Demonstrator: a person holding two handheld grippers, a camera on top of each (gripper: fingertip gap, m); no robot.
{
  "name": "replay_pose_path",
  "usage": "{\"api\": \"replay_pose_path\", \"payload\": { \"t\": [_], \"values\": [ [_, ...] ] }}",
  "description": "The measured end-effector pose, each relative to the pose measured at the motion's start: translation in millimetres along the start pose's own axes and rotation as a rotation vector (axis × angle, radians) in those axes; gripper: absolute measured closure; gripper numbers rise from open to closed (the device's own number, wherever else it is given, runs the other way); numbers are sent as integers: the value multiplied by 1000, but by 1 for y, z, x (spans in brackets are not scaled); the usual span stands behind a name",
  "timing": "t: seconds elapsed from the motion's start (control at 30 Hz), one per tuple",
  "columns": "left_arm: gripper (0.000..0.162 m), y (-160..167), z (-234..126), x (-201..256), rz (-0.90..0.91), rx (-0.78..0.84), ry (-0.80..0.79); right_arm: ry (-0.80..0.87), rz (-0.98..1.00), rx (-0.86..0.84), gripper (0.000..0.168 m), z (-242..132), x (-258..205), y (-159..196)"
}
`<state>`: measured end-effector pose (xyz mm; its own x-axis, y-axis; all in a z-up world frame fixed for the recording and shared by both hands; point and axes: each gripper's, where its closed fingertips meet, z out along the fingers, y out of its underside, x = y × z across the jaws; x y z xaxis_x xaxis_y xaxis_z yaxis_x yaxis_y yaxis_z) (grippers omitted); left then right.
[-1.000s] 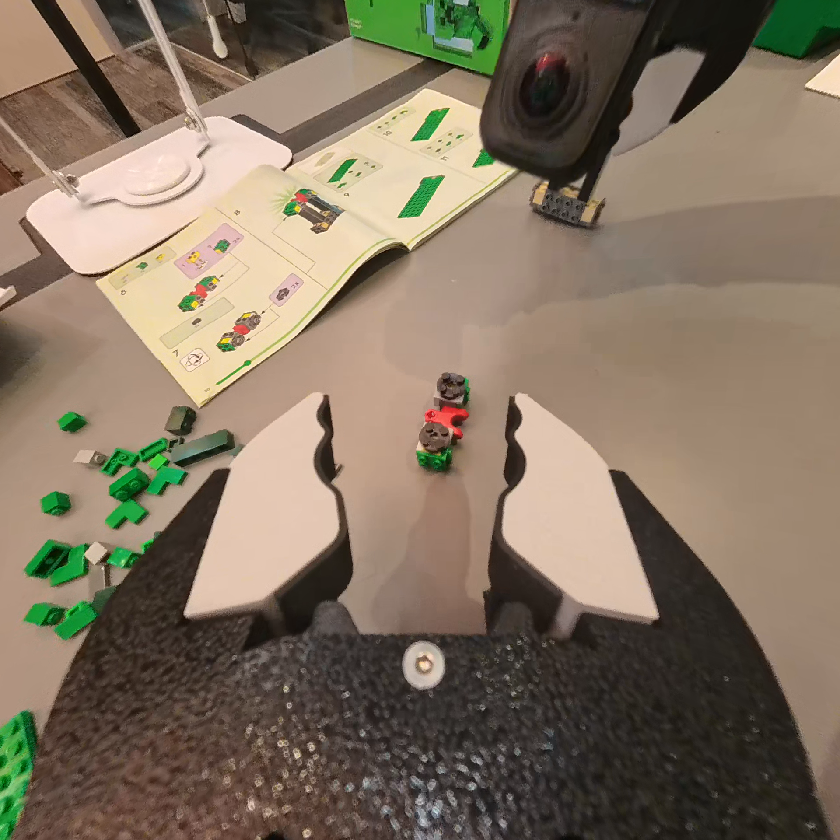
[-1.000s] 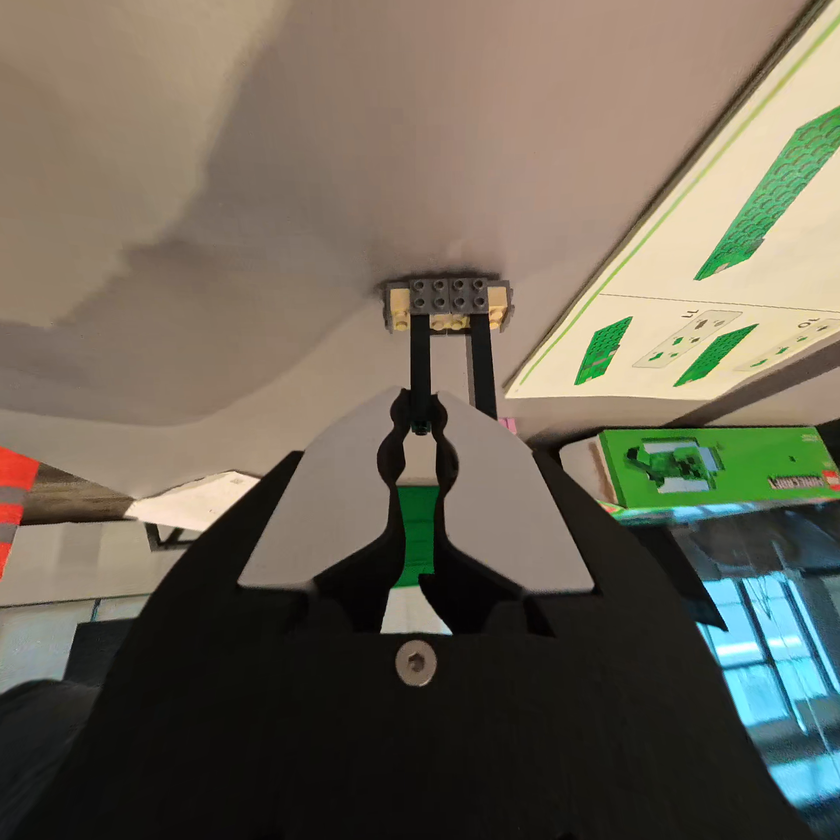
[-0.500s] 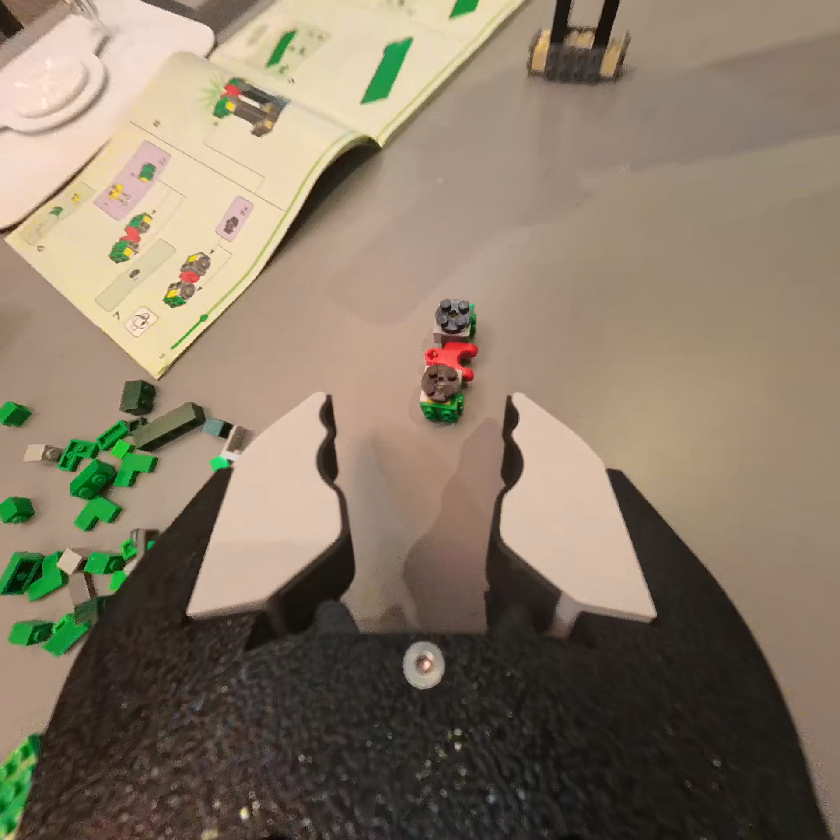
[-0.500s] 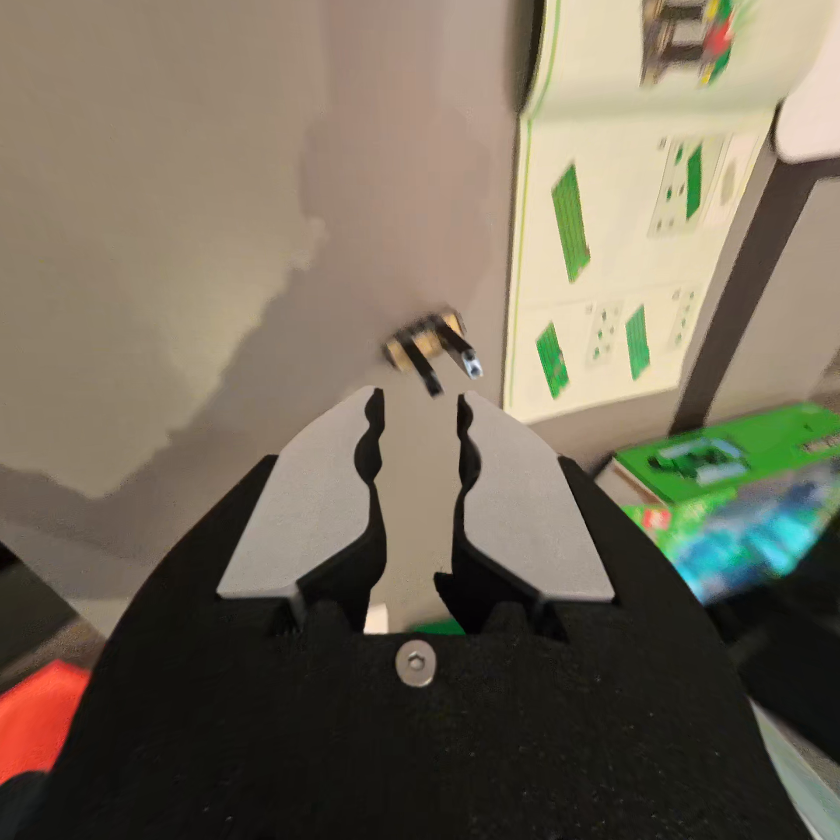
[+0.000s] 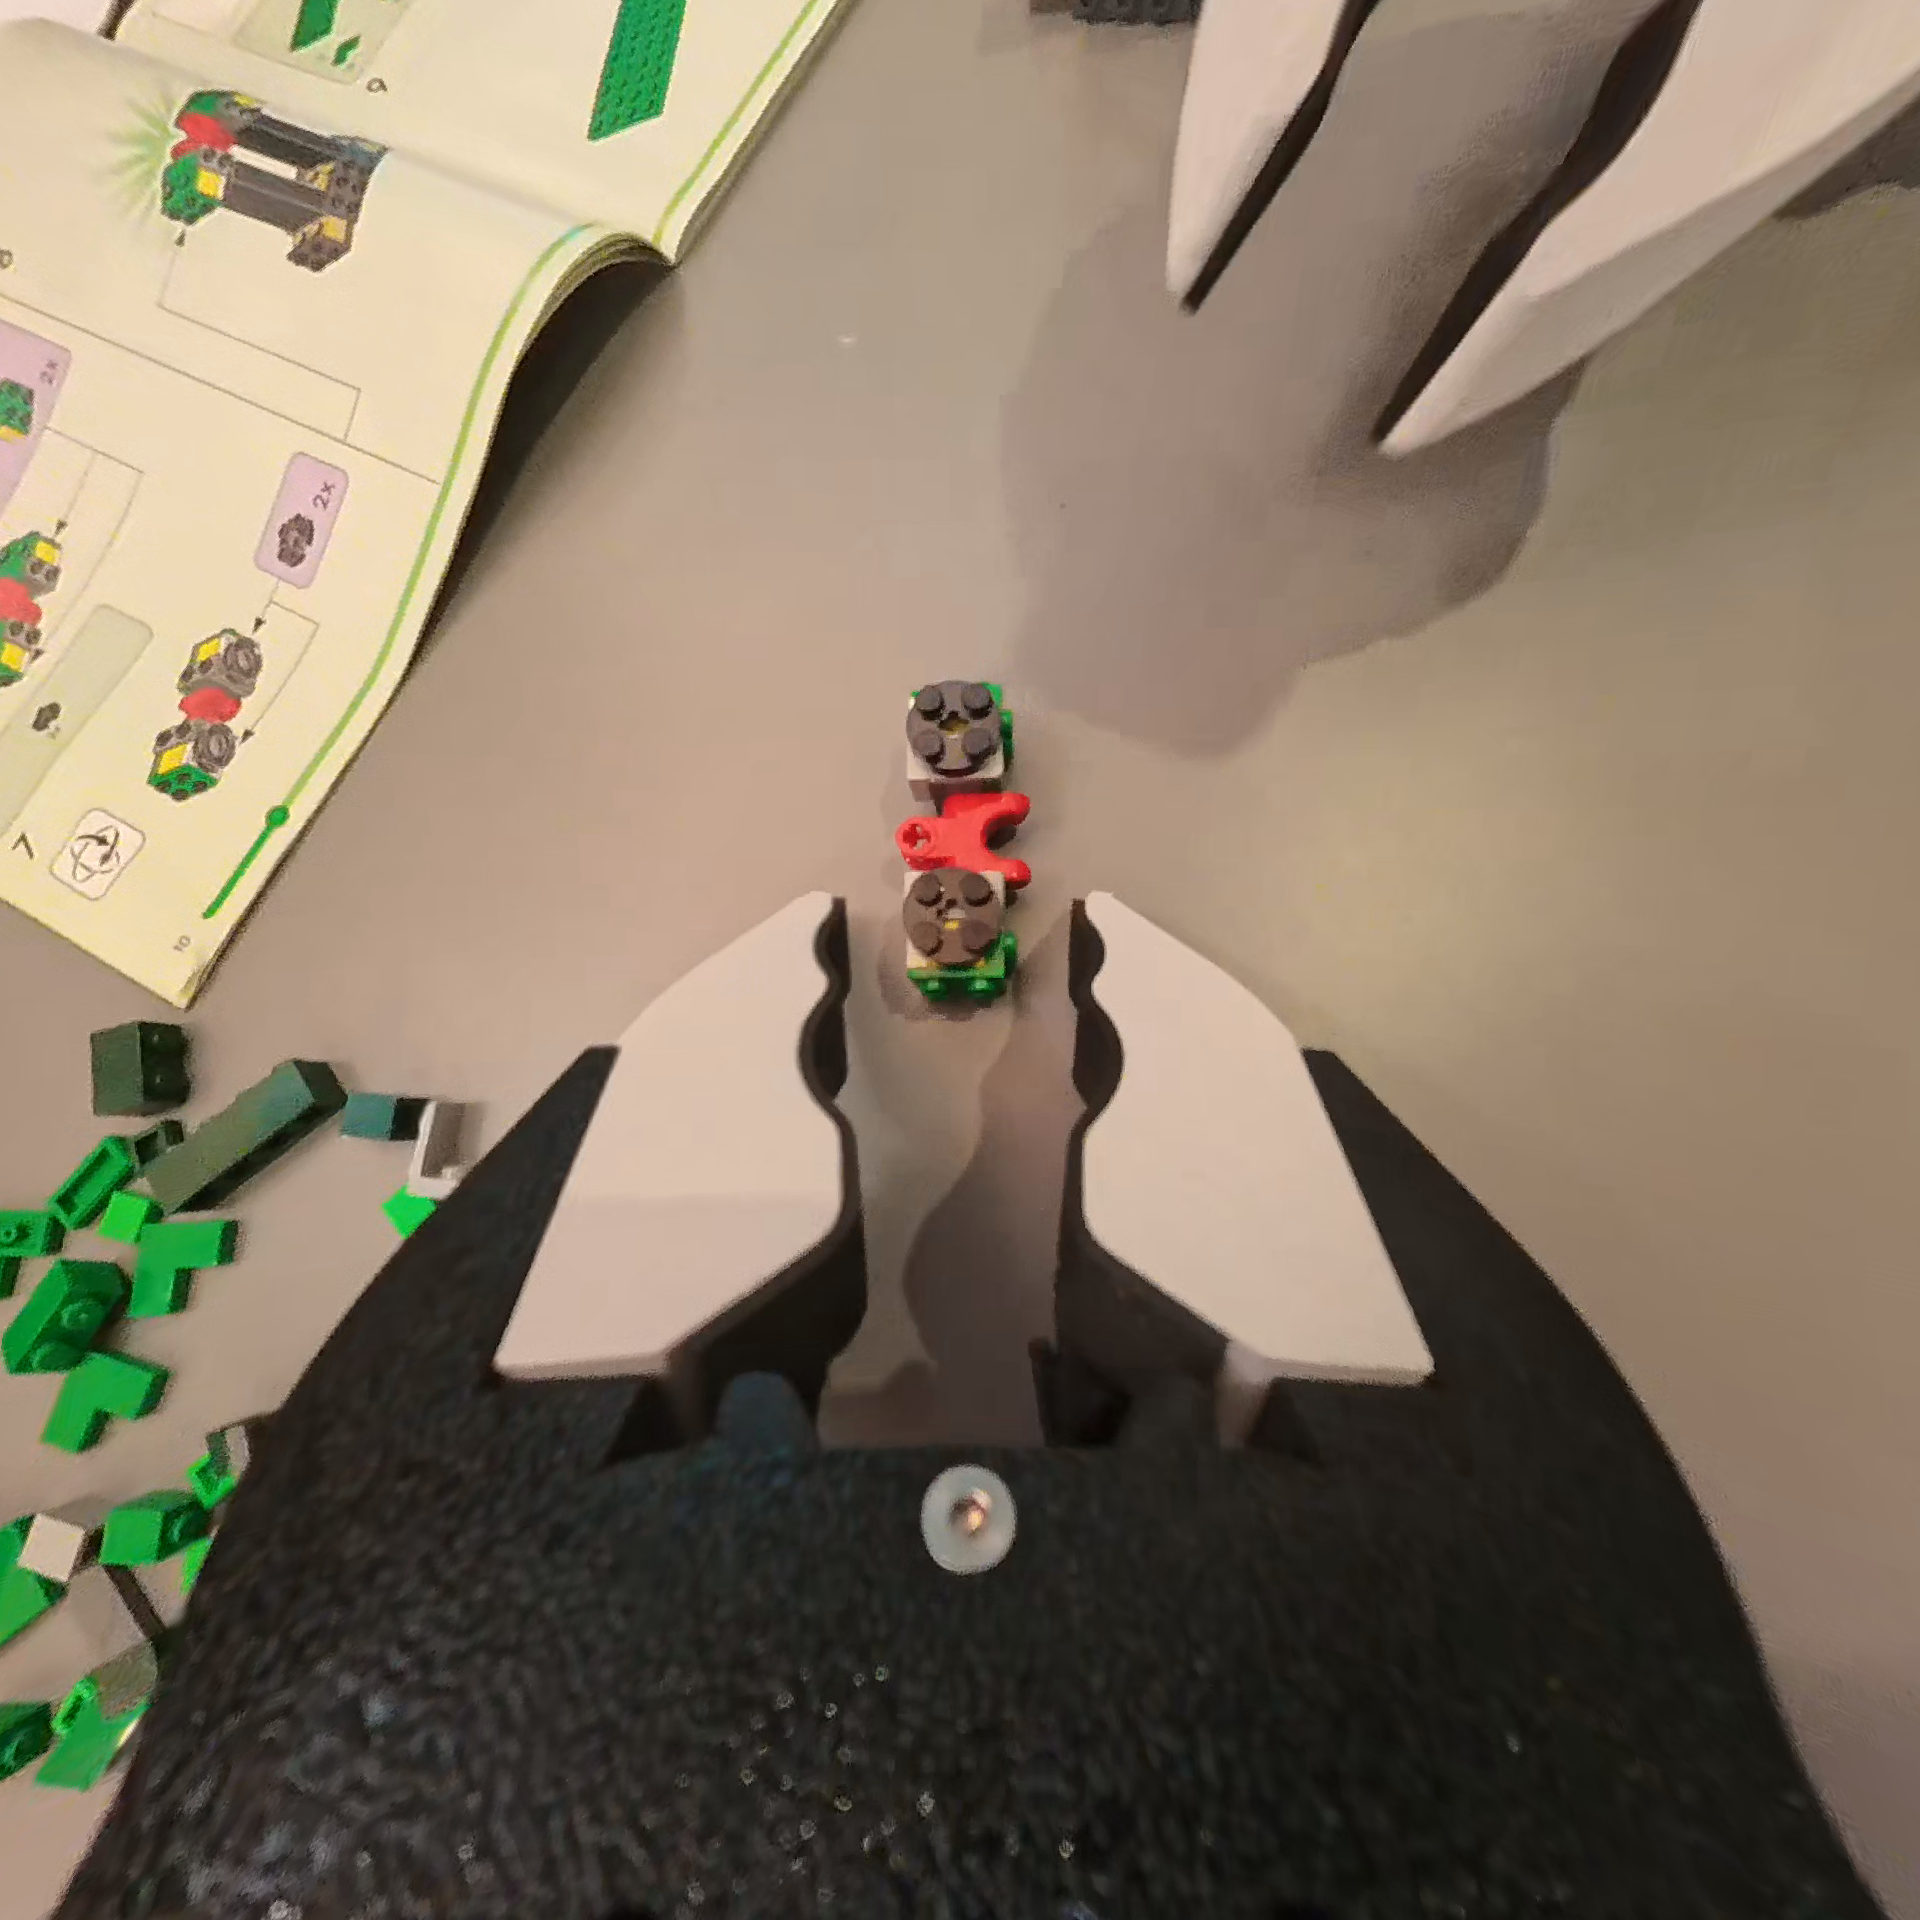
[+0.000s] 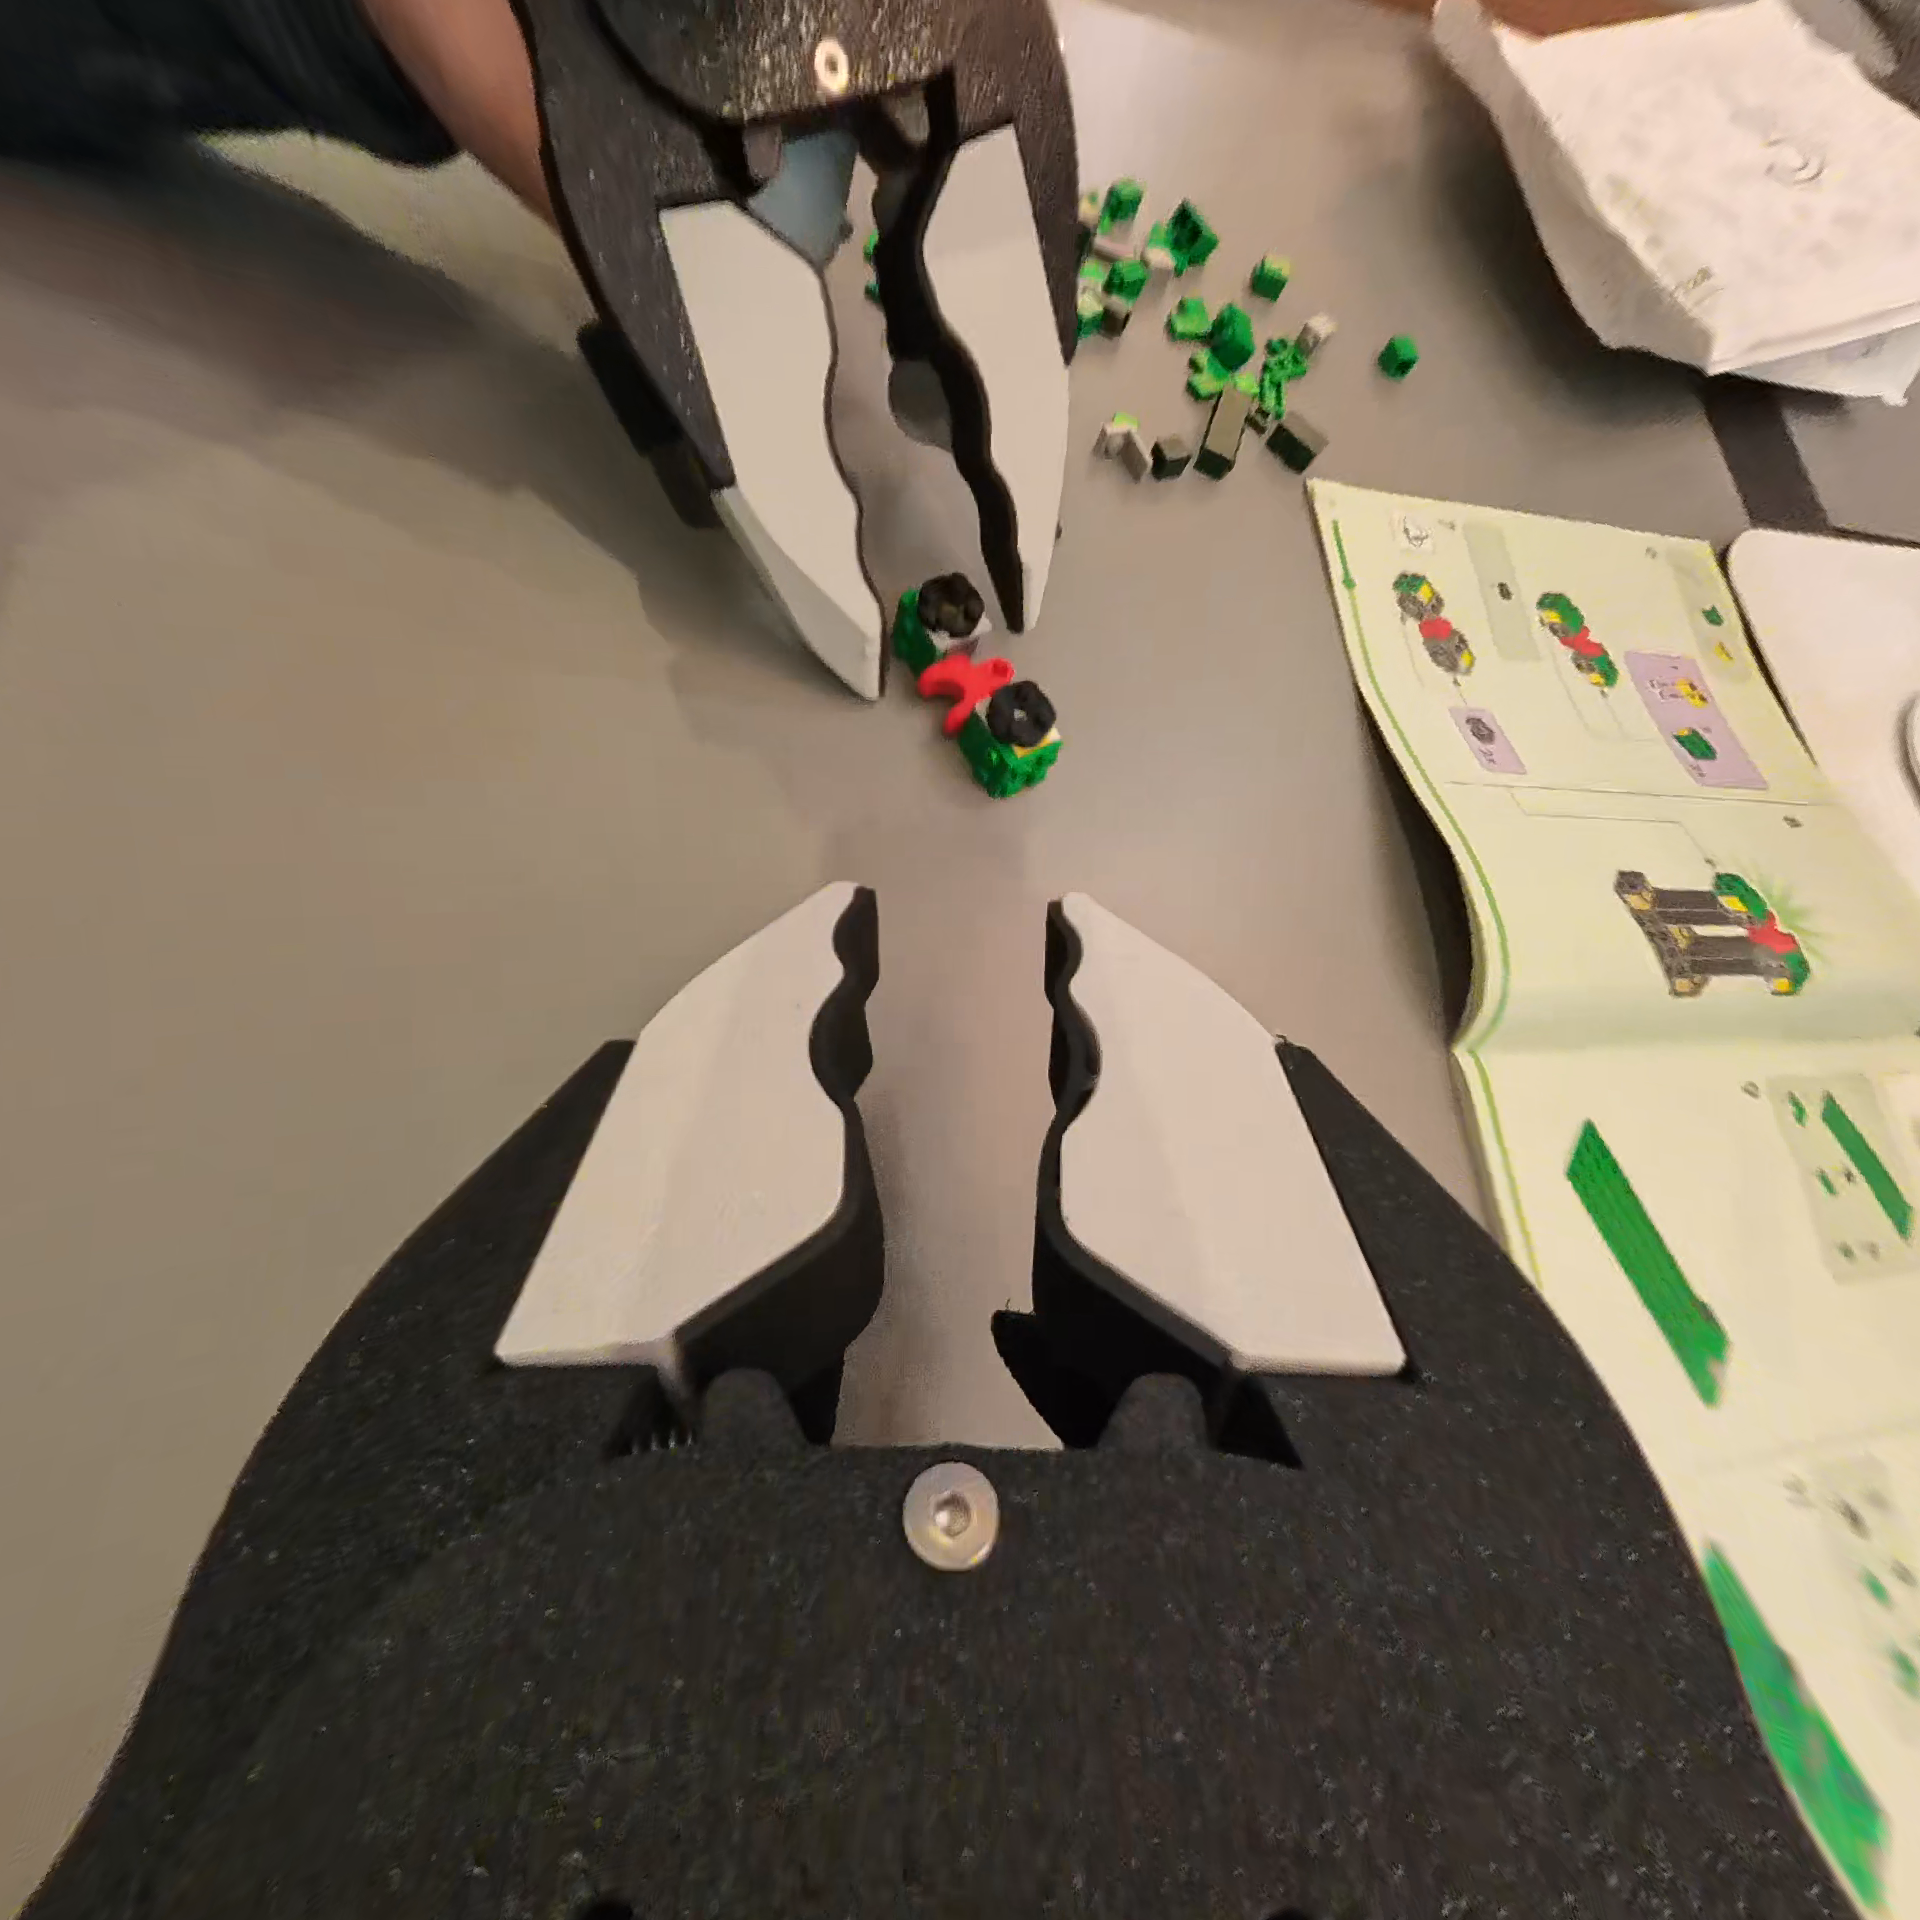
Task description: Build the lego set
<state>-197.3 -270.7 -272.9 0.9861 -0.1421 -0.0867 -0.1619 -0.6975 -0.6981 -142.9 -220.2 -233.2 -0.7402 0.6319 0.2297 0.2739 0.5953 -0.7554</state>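
Note:
A small lego assembly (image 5: 961,842) lies on the grey table: two green-and-grey blocks, each topped with a dark round plate, joined by a red piece (image 5: 961,836). My left gripper (image 5: 956,914) is open, and its fingertips straddle the assembly's near end without closing on it. My right gripper (image 6: 961,899) is open and empty, a short way from the assembly's (image 6: 977,686) far end and pointing at it. The left gripper (image 6: 935,655) shows across from it in the right wrist view. The right gripper (image 5: 1288,374) shows at the upper right of the left wrist view.
An open instruction booklet (image 5: 312,416) lies left of the assembly; it also shows in the right wrist view (image 6: 1610,935). Several loose green and dark bricks (image 5: 104,1247) are scattered at the left gripper's left side. A white paper bag (image 6: 1714,187) lies beyond them. Tip to tip, the grippers are about 9 cm apart.
My right gripper let go of the black-post piece, opened and swung round to face the small assembly. My left gripper moved forward until its fingertips straddle the assembly's near end.

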Motion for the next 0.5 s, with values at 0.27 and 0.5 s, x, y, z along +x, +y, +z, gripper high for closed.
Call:
{"api": "replay_pose_path", "payload": {
  "t": [0.27,0.5],
  "values": [
    [142,-25,11,25,165,61,89,-67,120,166,121,3,-6,-1],
    [142,-82,38,86,368,171,414,-18,131,232,123,-47,-11,20]
  ]
}}
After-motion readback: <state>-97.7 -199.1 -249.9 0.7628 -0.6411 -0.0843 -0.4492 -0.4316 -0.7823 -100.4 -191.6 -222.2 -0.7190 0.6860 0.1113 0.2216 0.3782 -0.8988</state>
